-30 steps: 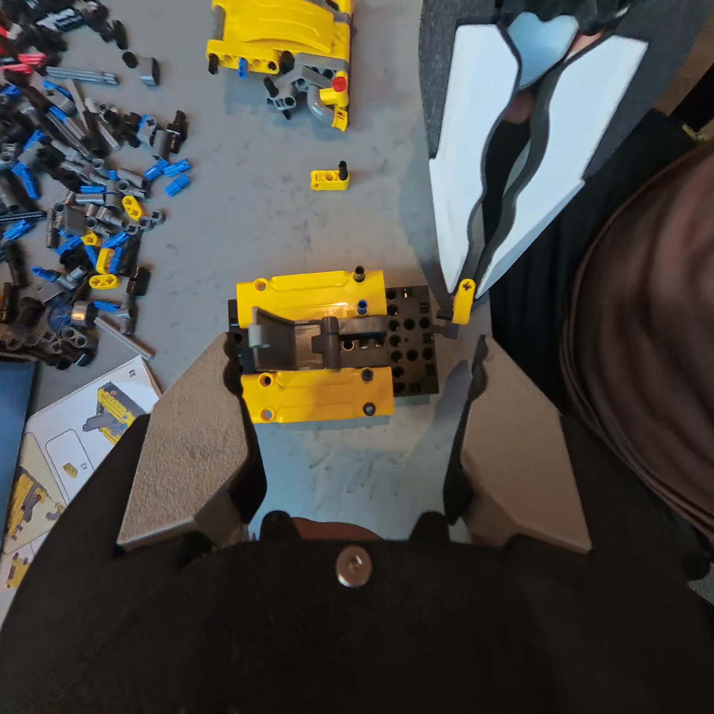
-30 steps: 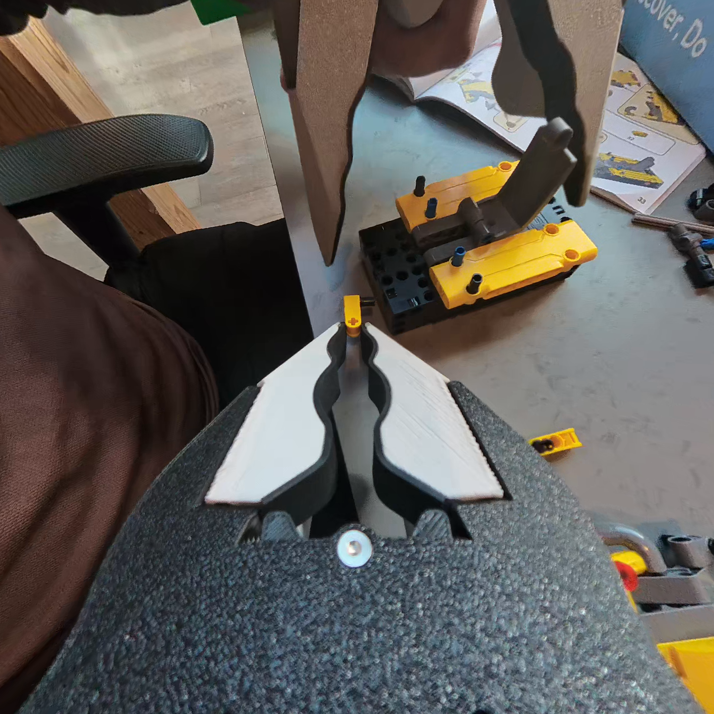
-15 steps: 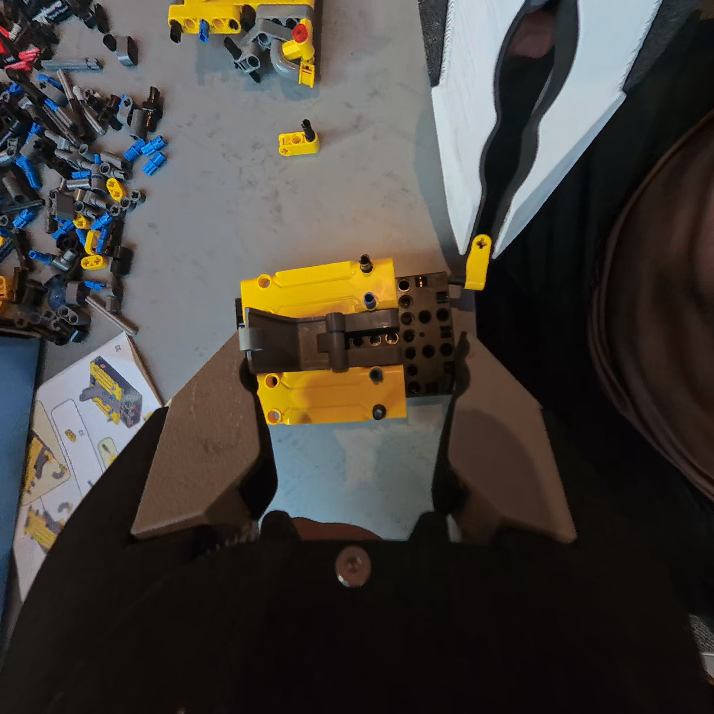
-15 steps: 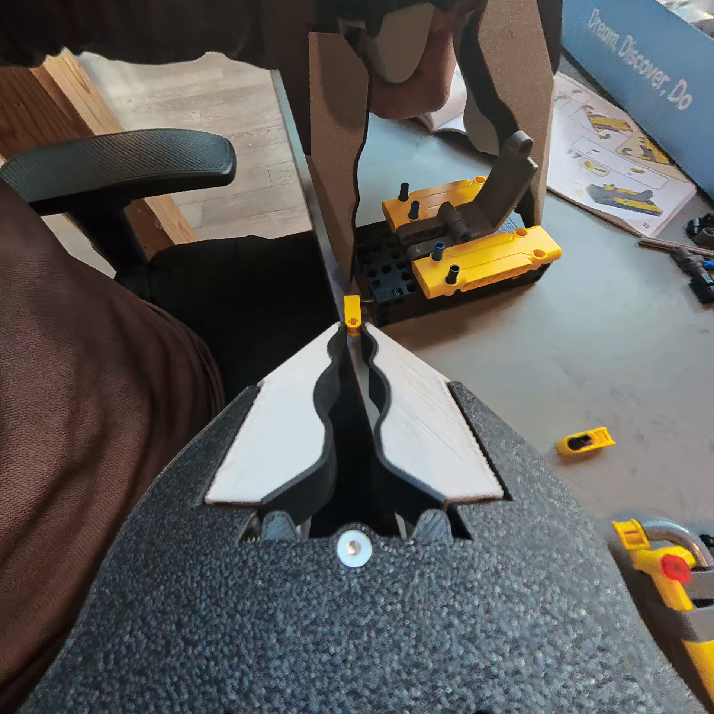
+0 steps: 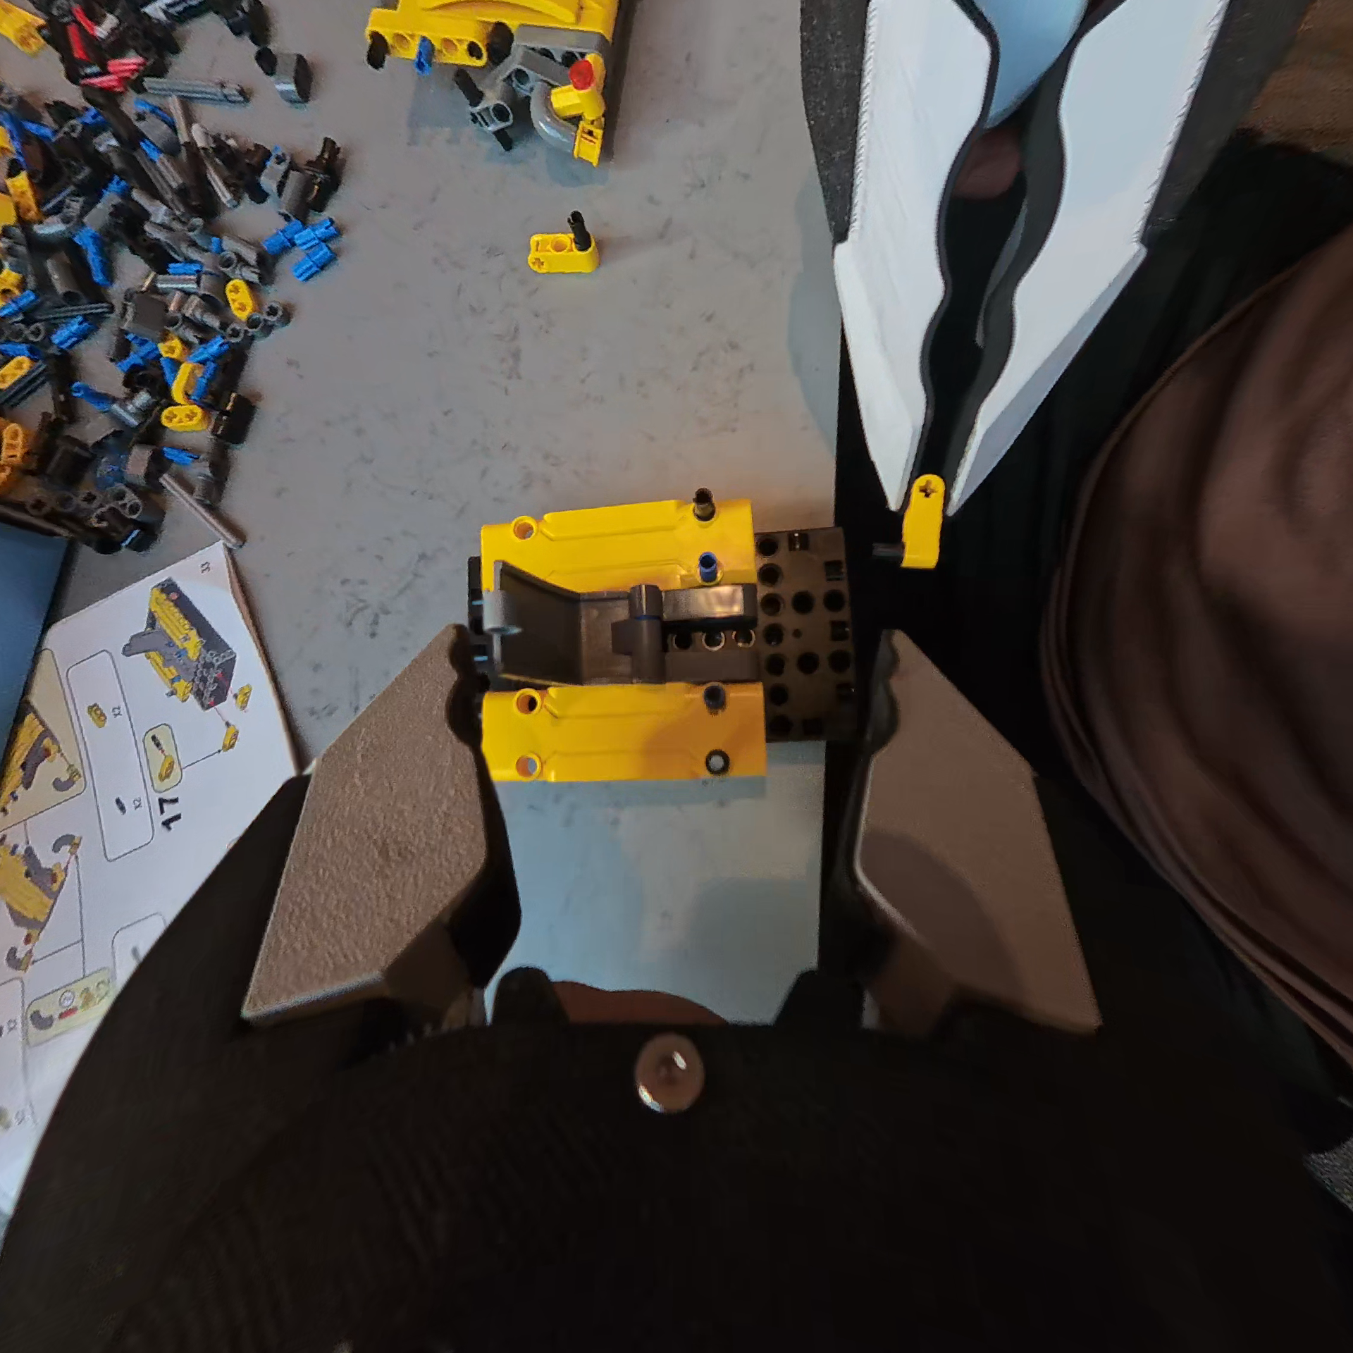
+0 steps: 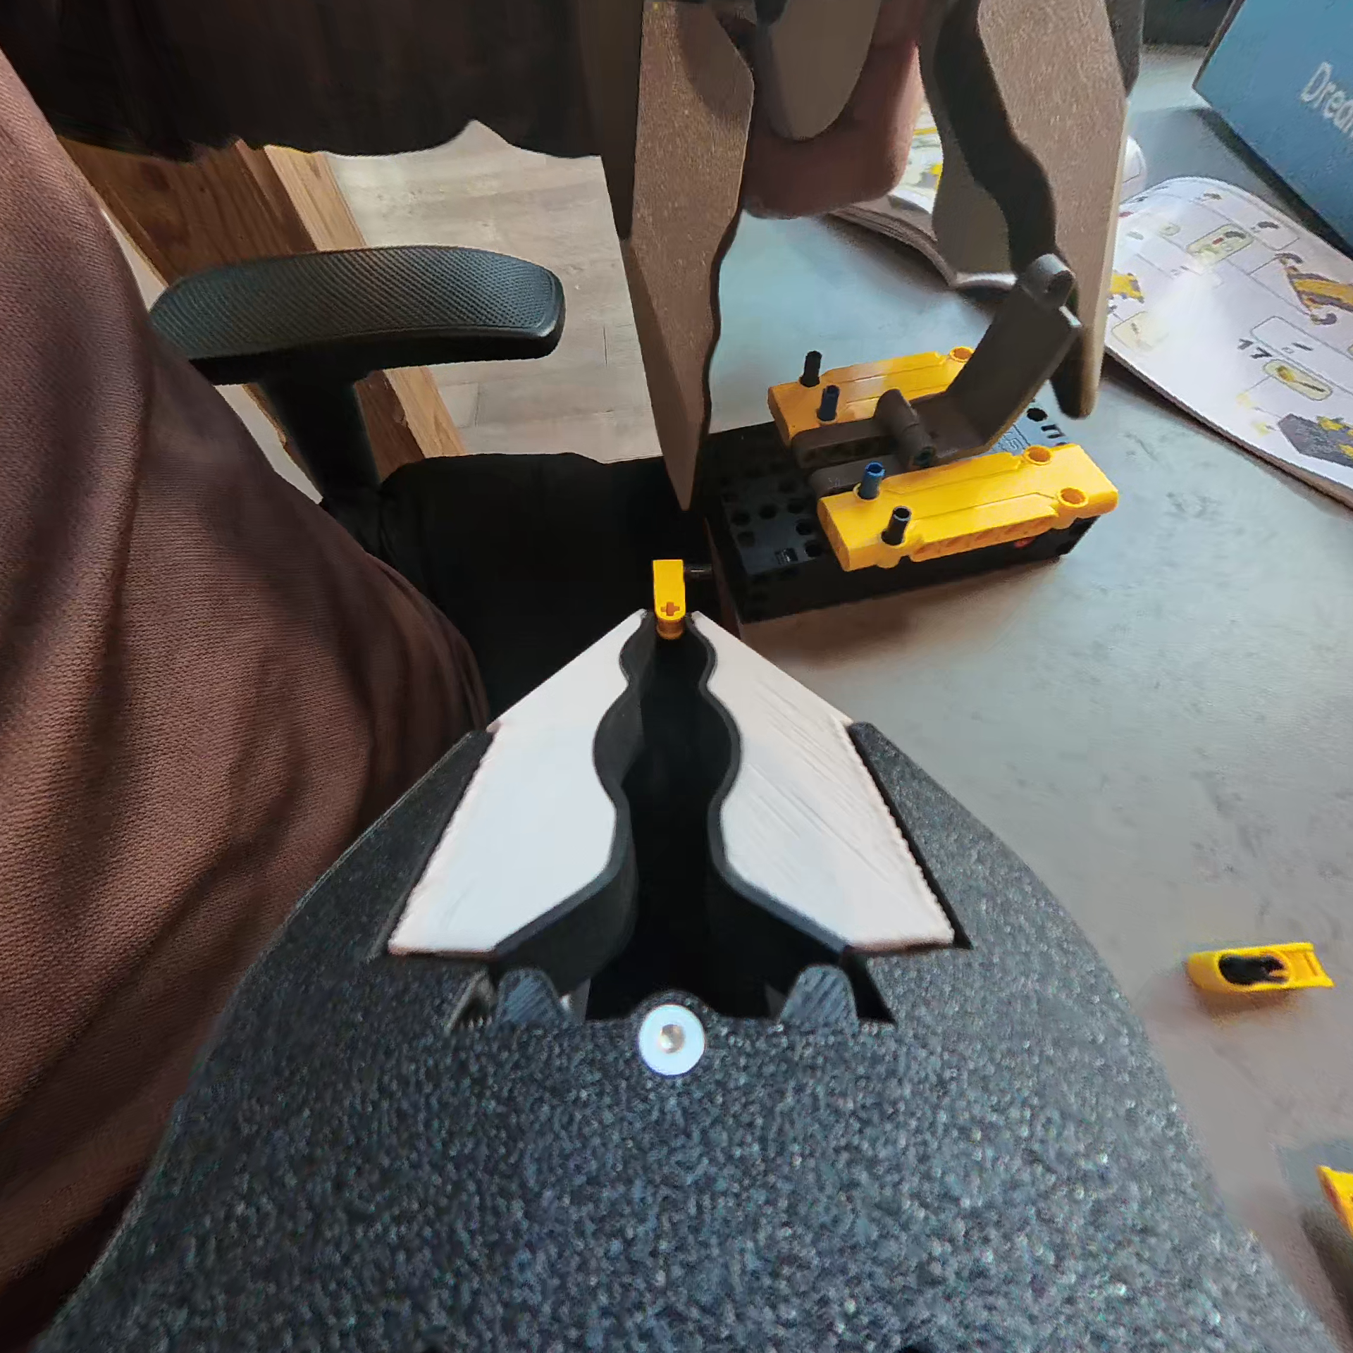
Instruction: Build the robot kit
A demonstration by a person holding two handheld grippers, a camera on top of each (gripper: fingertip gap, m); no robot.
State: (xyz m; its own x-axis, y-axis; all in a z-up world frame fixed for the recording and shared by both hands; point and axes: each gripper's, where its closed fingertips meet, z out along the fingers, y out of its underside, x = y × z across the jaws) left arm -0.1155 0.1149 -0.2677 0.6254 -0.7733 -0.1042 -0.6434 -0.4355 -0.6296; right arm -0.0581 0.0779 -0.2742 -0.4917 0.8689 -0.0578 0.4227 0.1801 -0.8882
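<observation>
Right gripper [image 6: 668,622] jaws pinch a yellow connector [image 6: 668,597], its pin aimed at the block [image 5: 659,644] at 9 o'clock on the counter [image 5: 454,381]; left gripper [image 5: 670,681] jaws, spread, straddle the block.

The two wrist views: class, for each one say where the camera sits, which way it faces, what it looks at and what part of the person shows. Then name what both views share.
Left wrist view: sits on the left tool, faces down at the grey table; fingers wide beside the yellow and black block model; brown sleeve at right.
Right wrist view: sits on the right tool, faces along the table edge; pinches a small yellow piece; brown sleeve at left.
Shared: model, yellow piece, instruction booklet, each other's tool.
</observation>
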